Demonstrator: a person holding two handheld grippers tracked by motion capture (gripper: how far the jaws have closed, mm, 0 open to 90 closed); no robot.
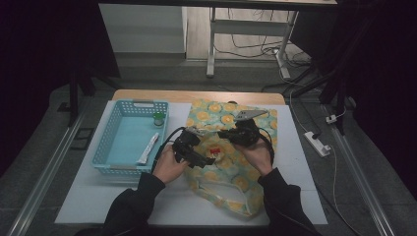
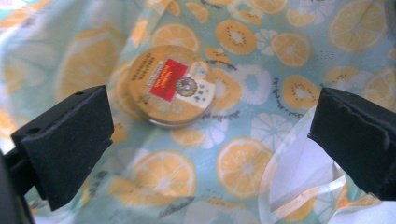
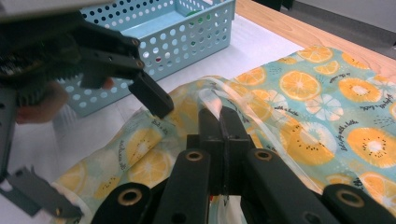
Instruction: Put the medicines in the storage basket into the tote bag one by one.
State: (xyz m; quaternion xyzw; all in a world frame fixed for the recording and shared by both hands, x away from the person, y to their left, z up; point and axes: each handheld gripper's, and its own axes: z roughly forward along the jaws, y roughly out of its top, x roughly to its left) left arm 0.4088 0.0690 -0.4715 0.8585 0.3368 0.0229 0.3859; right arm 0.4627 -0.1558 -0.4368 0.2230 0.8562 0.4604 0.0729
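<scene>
A cloth bag (image 1: 231, 177) printed with orange slices lies in the middle of the table. A round tin with a red label (image 2: 170, 86) lies inside it on the fabric, also seen from above as the tin (image 1: 214, 150). My left gripper (image 2: 210, 121) hovers over the tin, open wide, with nothing touching its pads. In the high view this left gripper (image 1: 200, 148) is left of the tin. My right gripper (image 3: 220, 116) is shut on the bag's translucent rim (image 3: 210, 95) and holds it up. The right gripper (image 1: 228, 133) is over the bag's upper middle.
A light blue perforated basket (image 1: 105, 152) stands left of the bag. It holds a white tube (image 1: 148, 148) and a small green-topped jar (image 1: 158, 118). In the right gripper view the basket (image 3: 187, 32) is close behind the left gripper's finger (image 3: 152, 98). White mat covers the table.
</scene>
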